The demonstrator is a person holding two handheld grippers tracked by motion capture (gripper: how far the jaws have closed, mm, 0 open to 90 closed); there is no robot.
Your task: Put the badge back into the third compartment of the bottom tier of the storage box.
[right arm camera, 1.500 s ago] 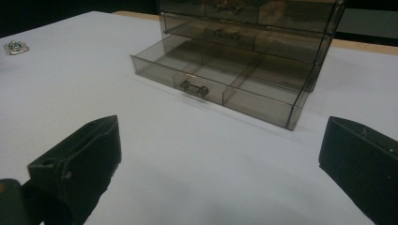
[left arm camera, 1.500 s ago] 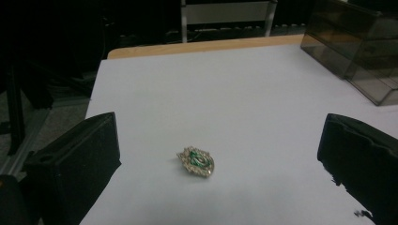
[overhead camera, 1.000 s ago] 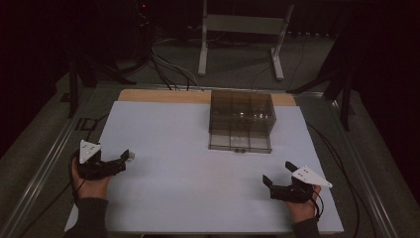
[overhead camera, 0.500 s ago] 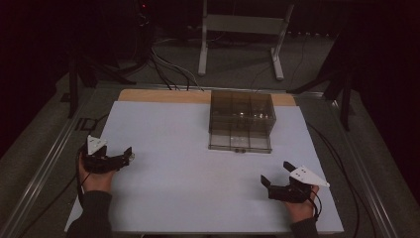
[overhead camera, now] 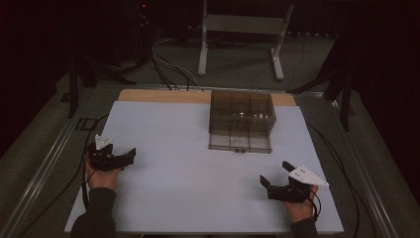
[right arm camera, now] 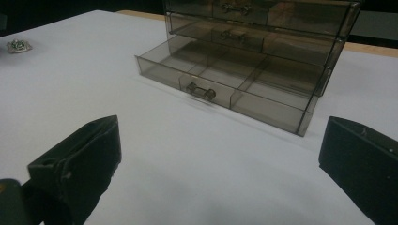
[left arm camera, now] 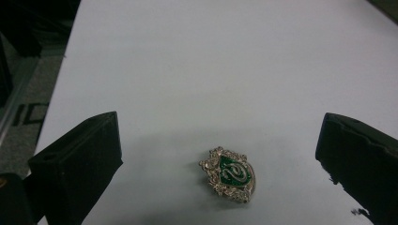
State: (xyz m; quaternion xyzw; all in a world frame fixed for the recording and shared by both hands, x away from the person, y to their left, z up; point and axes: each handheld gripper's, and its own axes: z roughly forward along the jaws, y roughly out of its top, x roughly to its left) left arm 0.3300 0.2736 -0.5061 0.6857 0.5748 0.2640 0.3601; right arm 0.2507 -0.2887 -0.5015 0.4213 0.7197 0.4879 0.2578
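Since 1 second ago our left gripper [left arm camera: 220, 154] has slid nearer us; its jaws stand wide apart around the silver crest pin with green enamel [left arm camera: 230, 174], not touching it. Our right gripper [right arm camera: 220, 159] gapes empty before the smoky transparent plastic drawer chest [right arm camera: 263, 56], its bottom drawer [right arm camera: 220, 84] pulled out, compartments bare.

no readable text or numbers anywhere
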